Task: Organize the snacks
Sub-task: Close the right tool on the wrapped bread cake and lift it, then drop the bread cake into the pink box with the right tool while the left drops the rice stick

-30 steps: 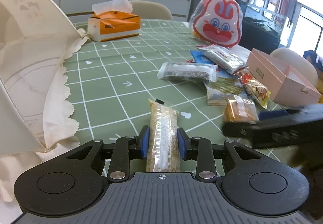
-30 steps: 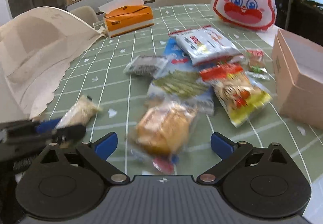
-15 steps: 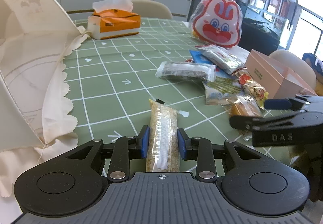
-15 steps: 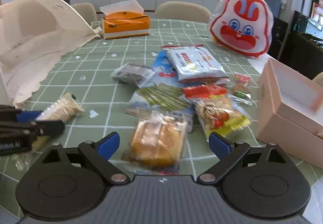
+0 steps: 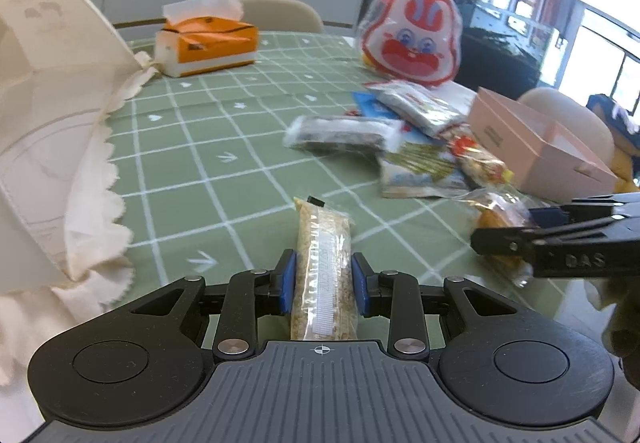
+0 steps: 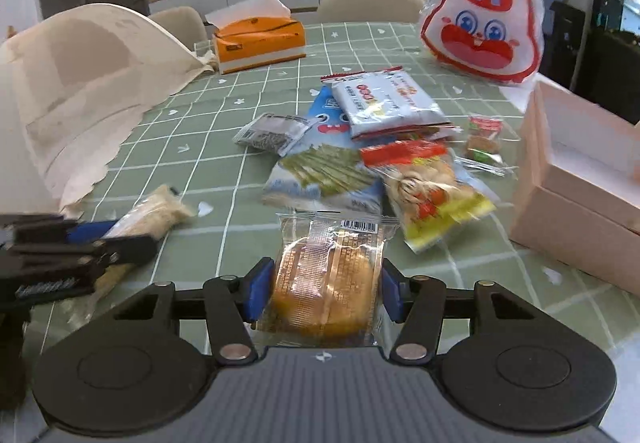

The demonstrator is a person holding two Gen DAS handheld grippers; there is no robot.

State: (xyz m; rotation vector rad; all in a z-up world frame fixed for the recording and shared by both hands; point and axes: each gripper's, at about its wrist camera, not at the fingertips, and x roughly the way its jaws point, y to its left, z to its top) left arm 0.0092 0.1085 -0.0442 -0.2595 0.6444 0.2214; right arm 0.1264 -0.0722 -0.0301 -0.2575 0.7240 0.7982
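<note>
- Left hand-held gripper (image 5: 323,281) has its blue pads clamped on the long grain bar packet (image 5: 323,267), low over the green checked desk (image 5: 224,147).
- Right hand-held gripper (image 6: 323,293) is closing; the orange cake packet (image 6: 326,279) sits between its pads, touching both, just in front of the snack pile (image 6: 360,159).

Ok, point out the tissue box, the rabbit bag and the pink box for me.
Tissue box (image 6: 260,43): right wrist view, on its orange front face.
Rabbit bag (image 6: 482,35): right wrist view, on the printed face between eyes and mouth.
Pink box (image 5: 532,147): left wrist view, on its long outer side wall.
</note>
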